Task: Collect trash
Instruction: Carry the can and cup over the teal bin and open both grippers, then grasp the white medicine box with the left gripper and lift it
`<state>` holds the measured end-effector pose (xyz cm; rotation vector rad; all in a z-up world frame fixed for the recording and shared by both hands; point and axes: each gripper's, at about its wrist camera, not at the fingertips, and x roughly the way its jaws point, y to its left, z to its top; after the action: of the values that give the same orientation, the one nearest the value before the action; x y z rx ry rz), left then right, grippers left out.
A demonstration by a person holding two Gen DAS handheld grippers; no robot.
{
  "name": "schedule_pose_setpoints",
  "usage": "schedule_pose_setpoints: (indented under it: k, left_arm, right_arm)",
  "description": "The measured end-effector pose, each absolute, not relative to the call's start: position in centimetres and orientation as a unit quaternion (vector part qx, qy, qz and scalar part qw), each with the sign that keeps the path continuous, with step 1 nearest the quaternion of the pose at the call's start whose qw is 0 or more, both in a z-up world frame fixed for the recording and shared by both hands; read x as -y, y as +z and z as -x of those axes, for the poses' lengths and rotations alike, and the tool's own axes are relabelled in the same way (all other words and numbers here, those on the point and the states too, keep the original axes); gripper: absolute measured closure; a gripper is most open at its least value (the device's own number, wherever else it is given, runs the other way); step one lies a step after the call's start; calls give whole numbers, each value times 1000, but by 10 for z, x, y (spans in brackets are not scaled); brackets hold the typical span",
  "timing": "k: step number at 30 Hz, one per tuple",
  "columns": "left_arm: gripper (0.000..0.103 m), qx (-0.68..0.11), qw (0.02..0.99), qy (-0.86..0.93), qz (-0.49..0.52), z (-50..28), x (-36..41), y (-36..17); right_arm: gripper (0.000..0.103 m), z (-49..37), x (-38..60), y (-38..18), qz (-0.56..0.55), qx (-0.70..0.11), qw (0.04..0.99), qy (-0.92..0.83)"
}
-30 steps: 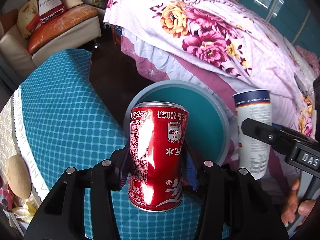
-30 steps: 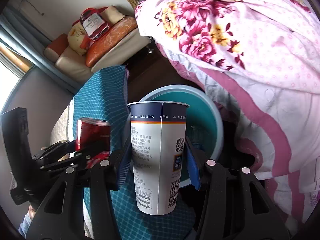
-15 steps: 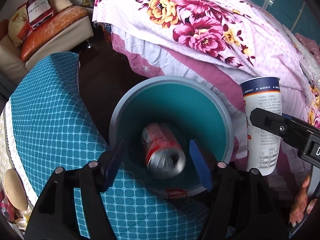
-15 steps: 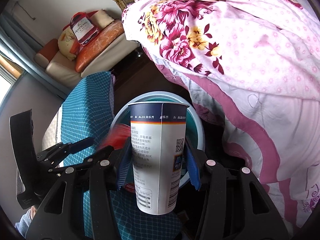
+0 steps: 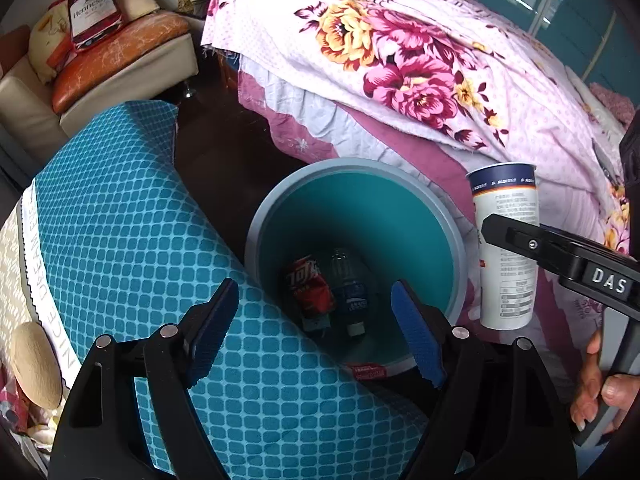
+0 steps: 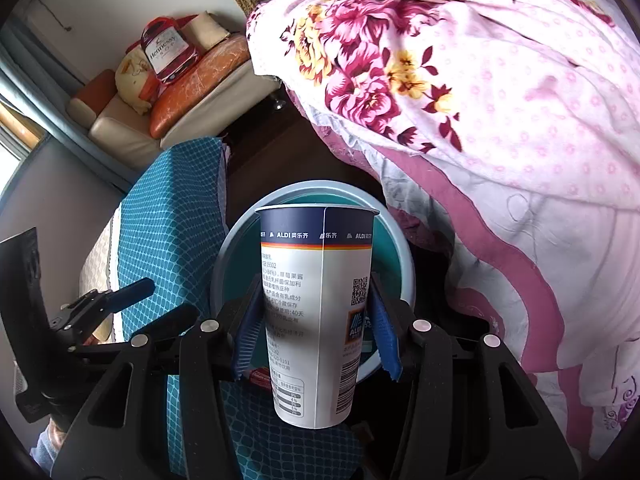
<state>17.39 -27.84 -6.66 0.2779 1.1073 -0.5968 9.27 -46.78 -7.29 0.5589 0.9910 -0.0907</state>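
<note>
A teal trash bin (image 5: 452, 216) stands on the dark floor between a blue-covered table and a bed. A red Coca-Cola can (image 5: 310, 288) and a clear plastic bottle (image 5: 348, 280) lie at its bottom. My left gripper (image 5: 316, 332) is open and empty, above the bin's near rim. My right gripper (image 6: 316, 328) is shut on a white ALDI paper cup (image 6: 316, 304), held upright over the bin's (image 6: 404, 248) near side. The cup also shows in the left wrist view (image 5: 506, 248), just right of the bin.
A table with a blue checked cloth (image 5: 120, 232) sits left of the bin. A bed with a floral quilt (image 5: 420, 64) fills the right and back. A sofa (image 5: 132, 52) with cushions and a Hennessy bag stands at the back left.
My left gripper opened and let go of the red can, which fell into the bin and now lies at its bottom. The right gripper moved closer over the bin with the cup.
</note>
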Motion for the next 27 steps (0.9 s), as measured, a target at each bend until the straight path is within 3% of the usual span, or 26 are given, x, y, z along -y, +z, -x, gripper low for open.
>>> schedule_pose_setpoints:
  k: [6,9,17,27]
  left_arm:
    - [23,-519,803,-277,-98,-174,253,-58]
    - [15,-516,807,-275,-87,-172,240,-53]
    - [15,-514,812,-268,-62,-165,196,-42]
    - [14,-514,825,-234,-29,-137,116,-34]
  right_arm:
    - [55,-104,454,-74,-252,-481,839,-39]
    - [55,-109,446,-75,-247,-487,837,-36]
    - [26,-112,422,-71,-240,-501,831,-27]
    - [26,-107,376,-55,-220,-513,830,-2]
